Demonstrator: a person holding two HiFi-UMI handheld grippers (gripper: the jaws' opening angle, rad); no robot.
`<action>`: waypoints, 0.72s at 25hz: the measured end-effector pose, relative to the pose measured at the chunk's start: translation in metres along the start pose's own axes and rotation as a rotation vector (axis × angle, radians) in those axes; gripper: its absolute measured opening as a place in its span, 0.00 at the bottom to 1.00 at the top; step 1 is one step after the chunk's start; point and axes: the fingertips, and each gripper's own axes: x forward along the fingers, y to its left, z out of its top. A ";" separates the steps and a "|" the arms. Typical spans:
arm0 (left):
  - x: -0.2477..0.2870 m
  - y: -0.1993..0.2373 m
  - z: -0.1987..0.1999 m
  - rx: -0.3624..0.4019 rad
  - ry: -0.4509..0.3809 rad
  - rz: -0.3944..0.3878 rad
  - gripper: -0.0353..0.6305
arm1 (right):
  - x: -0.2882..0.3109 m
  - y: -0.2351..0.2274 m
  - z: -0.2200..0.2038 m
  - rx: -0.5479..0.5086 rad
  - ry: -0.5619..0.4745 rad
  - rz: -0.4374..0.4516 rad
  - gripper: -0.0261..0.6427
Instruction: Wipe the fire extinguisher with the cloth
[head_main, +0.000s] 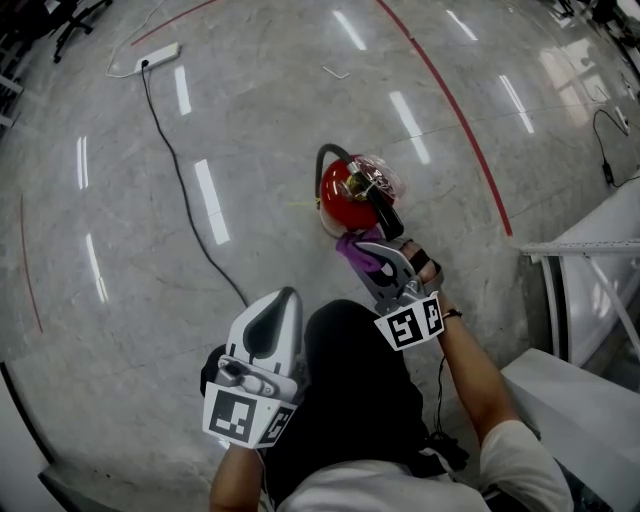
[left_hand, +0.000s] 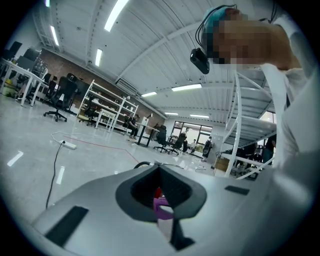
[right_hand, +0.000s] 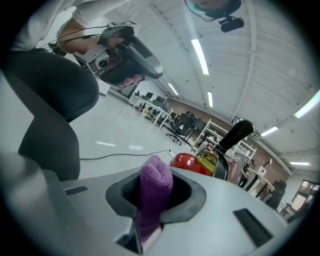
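Extinguisher (head_main: 345, 195): stands on the floor, centre and a bit far, just beyond my right gripper. From above it shows a round, glossy red body. A black hose loops off its far-left side and a black lever handle on top points near-right. Clear crinkly plastic sits round the valve head.

Counts: one extinguisher, one cloth, two grippers, one power strip, one cable.

Left to right:
- Power strip (head_main: 158, 57): white, rectangular, far left on the floor. Its thin black cable (head_main: 185, 190) runs near-right toward my legs.
- Floor (head_main: 250, 120): grey, polished, stone-look, with ceiling lights reflected as white bars.
- Left gripper (head_main: 288, 296): smooth grey shell, marker cube at its near end, held over my left knee well short of the extinguisher. Its fingers are together and pinch nothing. In the left gripper view a bit of red and purple shows past the tips.
- Cloth (head_main: 358, 250): purple, soft, nubby microfibre, bunched into a rounded wad.
- Right gripper (head_main: 378, 252): fingers clamped on the cloth, which bulges up out of the slot in the right gripper view. The wad is at the near side of the red body; can't tell whether it touches.
- Red line (head_main: 450, 110): thin, curved in the lens, running on the floor from far centre to right.
- White metal rack (head_main: 590, 245): at the right edge.
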 end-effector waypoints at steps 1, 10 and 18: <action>-0.001 0.001 0.000 0.000 0.000 0.000 0.06 | 0.002 0.002 -0.002 -0.001 0.004 0.007 0.14; -0.007 0.005 -0.003 -0.001 0.005 0.001 0.06 | 0.020 0.027 -0.034 0.019 0.060 0.071 0.14; -0.008 0.007 -0.007 -0.004 0.011 -0.004 0.06 | 0.037 0.056 -0.075 0.043 0.132 0.148 0.14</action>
